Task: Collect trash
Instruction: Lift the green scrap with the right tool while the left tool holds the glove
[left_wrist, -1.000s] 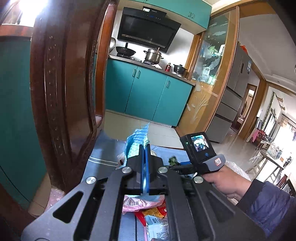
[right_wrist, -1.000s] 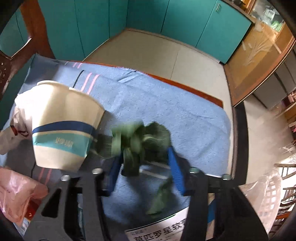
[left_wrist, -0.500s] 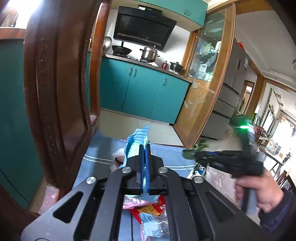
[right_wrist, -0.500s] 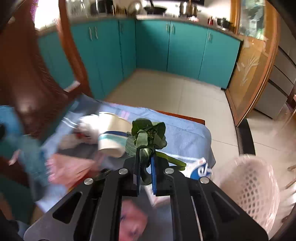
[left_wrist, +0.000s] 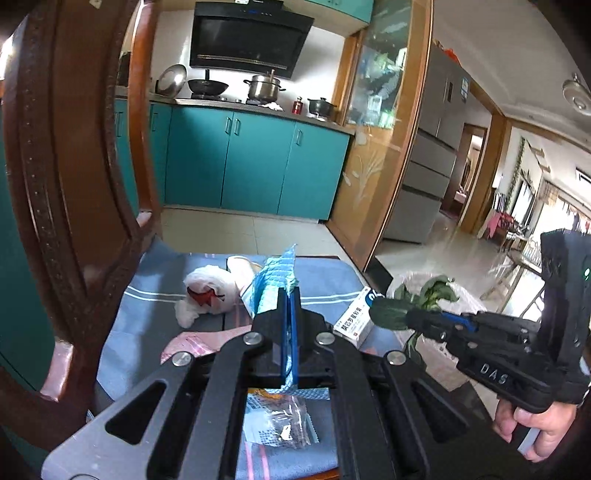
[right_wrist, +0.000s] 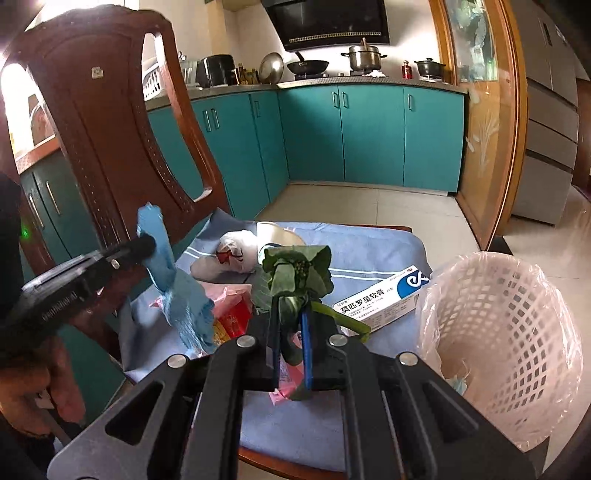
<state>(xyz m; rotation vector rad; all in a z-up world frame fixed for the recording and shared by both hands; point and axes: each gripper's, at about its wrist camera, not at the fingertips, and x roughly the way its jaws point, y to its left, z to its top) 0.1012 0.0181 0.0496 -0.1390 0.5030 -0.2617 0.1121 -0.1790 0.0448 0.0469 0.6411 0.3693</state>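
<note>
My right gripper (right_wrist: 290, 310) is shut on a bunch of green leaves (right_wrist: 295, 269) and holds it in the air above the blue striped cloth (right_wrist: 369, 251). A white mesh basket (right_wrist: 498, 332) lined with a clear bag stands just right of it. My left gripper (left_wrist: 290, 291) is shut on a blue rag (left_wrist: 273, 277). In the right wrist view that rag (right_wrist: 177, 291) hangs from the left gripper (right_wrist: 149, 243) at the left. The left wrist view shows the right gripper (left_wrist: 408, 319) with the leaves (left_wrist: 436, 291) in front of the basket (left_wrist: 437, 363).
On the cloth lie a white medicine box (right_wrist: 380, 299), a tipped paper cup (right_wrist: 275, 236), a white plastic bag (right_wrist: 232, 253), a red wrapper (right_wrist: 231, 321) and a clear packet (left_wrist: 280, 424). A brown chair back (right_wrist: 110, 129) rises at the left. Teal kitchen cabinets (right_wrist: 369, 136) stand beyond the tiled floor.
The right gripper closed on the leaves, lifted them off the cloth and swung them right, towards the basket. The left gripper shifted slightly with the blue rag still in it.
</note>
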